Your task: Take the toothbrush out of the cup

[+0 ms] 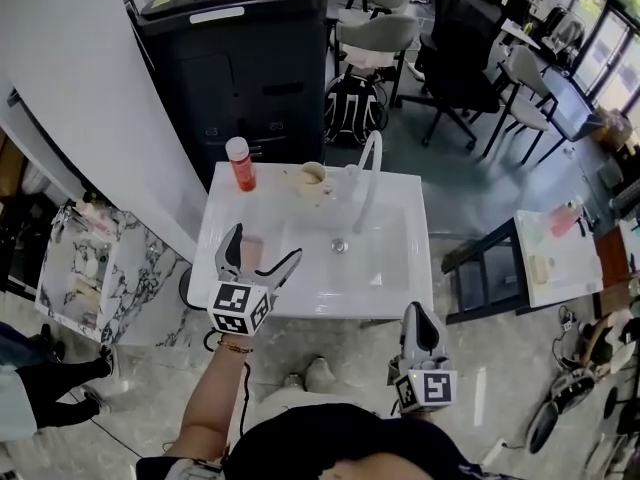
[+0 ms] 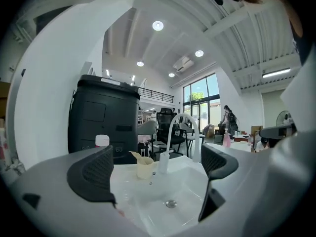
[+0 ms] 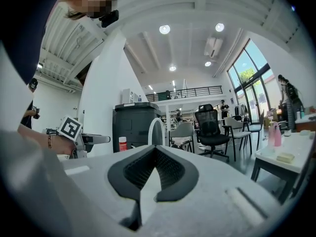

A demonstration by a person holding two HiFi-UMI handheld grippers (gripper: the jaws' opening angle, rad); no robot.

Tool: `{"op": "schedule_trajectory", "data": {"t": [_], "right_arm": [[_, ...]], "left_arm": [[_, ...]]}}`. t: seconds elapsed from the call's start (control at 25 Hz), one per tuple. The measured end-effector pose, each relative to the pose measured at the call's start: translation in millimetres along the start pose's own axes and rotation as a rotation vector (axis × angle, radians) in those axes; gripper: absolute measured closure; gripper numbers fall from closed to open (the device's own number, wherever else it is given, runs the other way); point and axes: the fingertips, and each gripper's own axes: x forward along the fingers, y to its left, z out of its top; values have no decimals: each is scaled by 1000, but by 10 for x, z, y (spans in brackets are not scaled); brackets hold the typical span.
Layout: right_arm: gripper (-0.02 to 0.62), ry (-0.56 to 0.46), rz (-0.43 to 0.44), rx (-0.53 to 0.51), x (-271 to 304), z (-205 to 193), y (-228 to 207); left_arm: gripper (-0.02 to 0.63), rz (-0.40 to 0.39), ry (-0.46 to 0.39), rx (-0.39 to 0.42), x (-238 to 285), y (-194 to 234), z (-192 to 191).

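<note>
toothbrush (image 2: 135, 156): parked in the cup, with the end that shows leaning out over the rim to the left in the left gripper view. It's pale like the cup, so it's easily lost against it.

cup (image 2: 145, 169): stood upright on the back ledge of the sink (image 1: 400, 196), just left of the faucet (image 1: 368, 168). A red bottle (image 1: 240, 164) is set further left on the same ledge.

step in hand: looks like the reach-in, nothing's been gripped yet.

how it's best done (just a guess tbh): the sticking-out end should be pinched well above the rim and lifted along its lean. Dragged sideways, the cup would probably get tipped. The cup looks light, so it could be steadied by the other tongs.

left tongs (image 1: 266, 244): spread wide with nothing held, hovering over the front left part of the basin. The cup is framed between the jaws but sits well beyond them, across the basin.

right tongs (image 1: 418, 318): closed up tight on nothing and held back by the body, short of the sink's front edge, so much further from the cup.
</note>
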Motion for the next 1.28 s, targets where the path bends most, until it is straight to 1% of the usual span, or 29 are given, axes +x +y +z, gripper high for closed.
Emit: {"op": "schedule_trajectory", "data": {"t": [0.16,0.32,0.44,0.76,0.84,0.96,1.04,1.08,1.12,1.2,1.28], "right_arm": [[594,5,-28,-5,39,27,-184],[594,21,-54,-6,71,-23,-321],[594,33,-90,1,57,-58,-440],[594,46,-157,9,47,-75,-686],[594,52,-168,12,41,-91,-714],[592,58,-189,18,26,-109,-761],[592,57,-199,18,23,-105,-785],[593,57,-204,18,20,-104,-796],[594,56,-209,19,17,-106,-810],[594,54,-220,22,8,-111,-849],[593,56,-234,26,-17,-116,-880]], "left_arm": [[52,23,17,-31,338,120,-127],[52,38,42,-32,704,261,-219],[52,56,60,-34,955,358,-323],[52,86,105,-86,1496,536,-549],[52,91,114,-107,1606,592,-597],[54,101,116,-178,1749,677,-667],[58,108,124,-204,1845,720,-709],[72,110,128,-208,1890,735,-725],[112,111,129,-211,1935,749,-736],[259,116,133,-224,2029,774,-760],[272,118,155,-237,2128,789,-817]]}}
